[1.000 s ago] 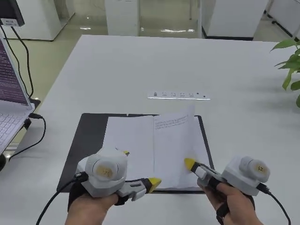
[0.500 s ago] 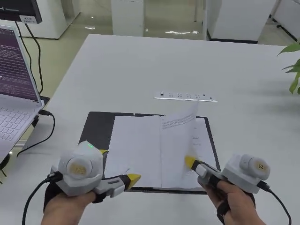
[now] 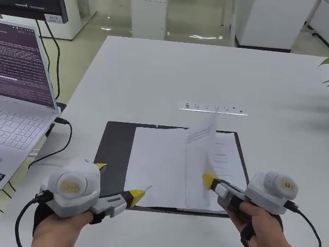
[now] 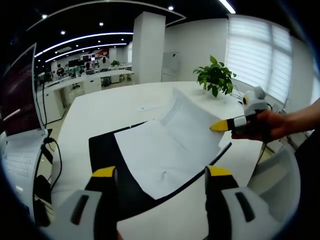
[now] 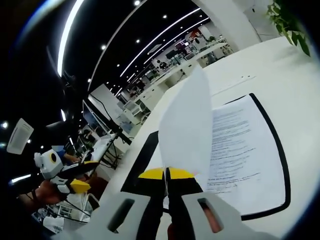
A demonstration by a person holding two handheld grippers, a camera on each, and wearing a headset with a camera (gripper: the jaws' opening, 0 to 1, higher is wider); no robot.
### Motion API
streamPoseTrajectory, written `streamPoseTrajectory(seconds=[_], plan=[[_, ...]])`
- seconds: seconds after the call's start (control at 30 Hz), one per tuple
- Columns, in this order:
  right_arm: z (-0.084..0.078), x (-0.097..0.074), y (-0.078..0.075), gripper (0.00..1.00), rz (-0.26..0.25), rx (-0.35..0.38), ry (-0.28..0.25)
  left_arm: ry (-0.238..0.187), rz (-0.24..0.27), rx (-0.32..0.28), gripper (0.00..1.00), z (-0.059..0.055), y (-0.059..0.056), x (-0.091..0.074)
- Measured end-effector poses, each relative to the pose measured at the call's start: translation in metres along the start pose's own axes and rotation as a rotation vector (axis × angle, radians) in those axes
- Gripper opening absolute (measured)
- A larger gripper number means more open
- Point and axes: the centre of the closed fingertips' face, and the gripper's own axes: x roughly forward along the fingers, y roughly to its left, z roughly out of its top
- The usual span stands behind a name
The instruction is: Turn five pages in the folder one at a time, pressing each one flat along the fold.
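Observation:
A black folder (image 3: 110,149) lies open on the white table, with a blank white sheet (image 3: 157,164) on its left half. My right gripper (image 3: 208,180) is shut on the lower edge of one page (image 3: 200,154), which stands nearly upright above the fold. Under it the printed page (image 5: 240,145) lies flat on the right. In the right gripper view the jaws (image 5: 166,174) meet on that raised page (image 5: 187,125). My left gripper (image 3: 118,180) is open at the folder's near left corner, holding nothing. Its jaws (image 4: 161,172) frame the folder (image 4: 107,150).
An open laptop (image 3: 20,103) stands at the left with a black cable (image 3: 51,146) trailing toward the folder. A flush power strip (image 3: 213,109) sits in the table behind the folder. A potted plant (image 4: 215,77) stands at the table's far right.
The right gripper has swung the held page from a low tilt to nearly upright over the fold. The left gripper has drawn back left, off the sheet toward the folder's corner.

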Motion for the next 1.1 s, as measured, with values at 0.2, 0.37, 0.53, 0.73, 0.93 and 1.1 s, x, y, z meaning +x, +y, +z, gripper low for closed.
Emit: streamPoseTrajectory(seconds=[0.2, 0.37, 0.53, 0.73, 0.93, 1.1], plan=[[-0.002, 0.009, 0.008, 0.00, 0.007, 0.000, 0.008, -0.002, 0.000, 0.006, 0.71, 0.001, 0.005, -0.004], [-0.003, 0.022, 0.023, 0.00, 0.032, -0.008, 0.015, 0.000, -0.010, 0.014, 0.72, 0.001, 0.006, -0.007], [-0.006, 0.037, 0.039, 0.00, 0.071, -0.019, 0.036, 0.008, -0.014, 0.012, 0.72, -0.003, 0.009, -0.008], [-0.015, 0.052, 0.058, 0.00, 0.112, -0.041, 0.072, -0.005, -0.009, -0.003, 0.72, -0.002, 0.012, -0.009], [-0.025, 0.061, 0.072, 0.00, 0.147, -0.056, 0.105, -0.009, -0.009, -0.006, 0.72, -0.001, 0.014, -0.010], [-0.034, 0.066, 0.077, 0.00, 0.158, -0.062, 0.126, -0.016, -0.006, -0.018, 0.72, -0.001, 0.018, -0.010]])
